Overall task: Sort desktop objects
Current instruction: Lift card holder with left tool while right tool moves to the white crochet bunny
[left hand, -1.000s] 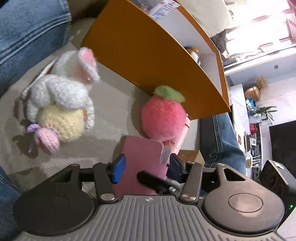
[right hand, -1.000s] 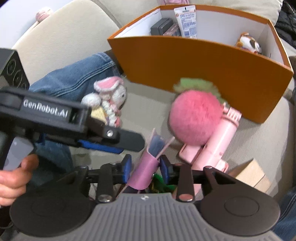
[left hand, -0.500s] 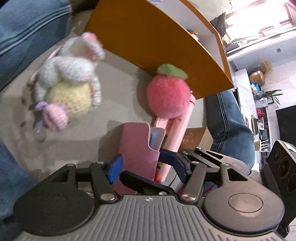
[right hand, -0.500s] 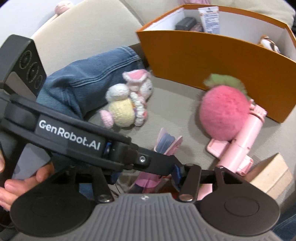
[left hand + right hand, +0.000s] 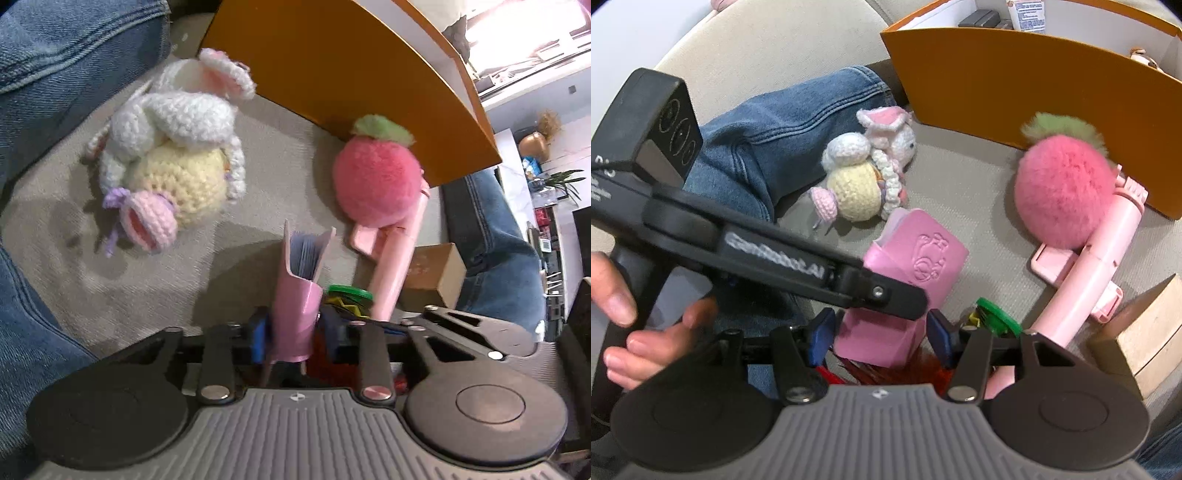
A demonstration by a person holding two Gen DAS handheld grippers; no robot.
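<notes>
A pink card holder (image 5: 295,299) stands upright on the beige cushion, edge-on in the left wrist view and face-on (image 5: 919,254) in the right wrist view. My left gripper (image 5: 295,336) is closing on its lower end, blue pads against both sides. One black left finger (image 5: 886,291) crosses in front of the holder. My right gripper (image 5: 881,339) straddles the same holder from the other side, open, with a gap at each pad.
A crochet bunny (image 5: 173,158) lies to the left. A pink pompom strawberry (image 5: 376,184) rests on a pink tube (image 5: 395,266). A green clip (image 5: 349,293) and a small cardboard box (image 5: 432,273) are close by. The orange bin (image 5: 332,66) stands behind. Jeans-clad legs flank the cushion.
The right gripper has let go of the card holder and opened wide. The left gripper has closed around it, and the holder now shows its edge to the left camera.
</notes>
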